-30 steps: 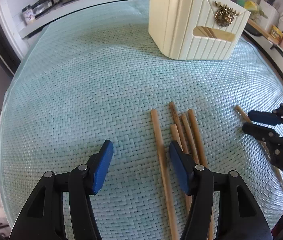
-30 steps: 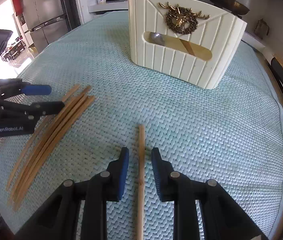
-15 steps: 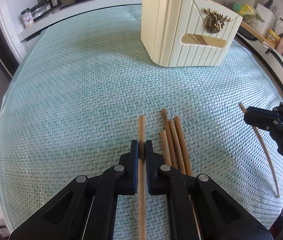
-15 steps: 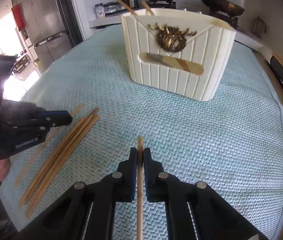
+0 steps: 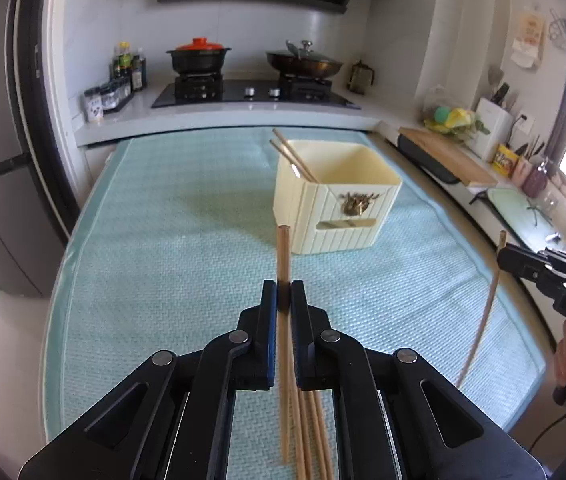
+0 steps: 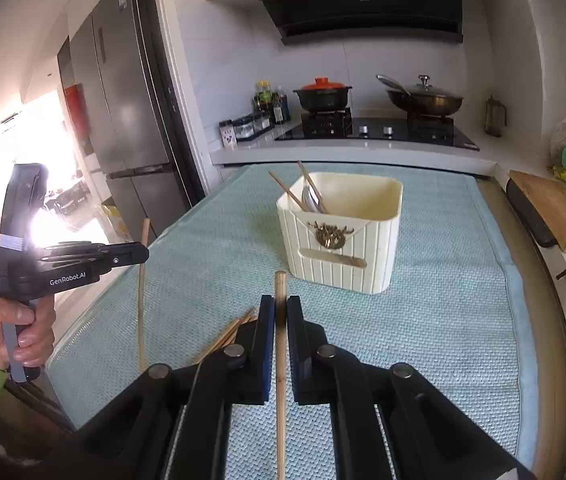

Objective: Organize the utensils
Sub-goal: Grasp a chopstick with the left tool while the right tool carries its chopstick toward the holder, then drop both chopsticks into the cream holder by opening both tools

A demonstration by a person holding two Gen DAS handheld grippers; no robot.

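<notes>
My left gripper [image 5: 283,294] is shut on a wooden chopstick [image 5: 283,256] and holds it upright above the mat. My right gripper [image 6: 281,312] is shut on another chopstick [image 6: 280,288], also lifted. Each gripper shows in the other's view: the right one [image 5: 503,258] with its chopstick [image 5: 487,312], the left one [image 6: 143,254] with its chopstick [image 6: 141,300]. The cream utensil holder [image 5: 337,200] stands ahead on the mat, also in the right wrist view [image 6: 343,236]. It holds two chopsticks [image 5: 291,154] and a spoon [image 6: 311,200]. Several loose chopsticks [image 5: 313,432] lie on the mat below my left gripper.
A pale green woven mat [image 5: 171,248] covers the table. Behind it is a counter with a stove, a red-lidded pot [image 5: 199,56] and a pan [image 5: 305,62]. A fridge [image 6: 123,120] stands at the left. A cutting board [image 5: 447,156] lies at the right.
Both grippers closed on a chopstick each, then lifted them off the mat and tilted up, so the kitchen now shows. The holder looks farther away.
</notes>
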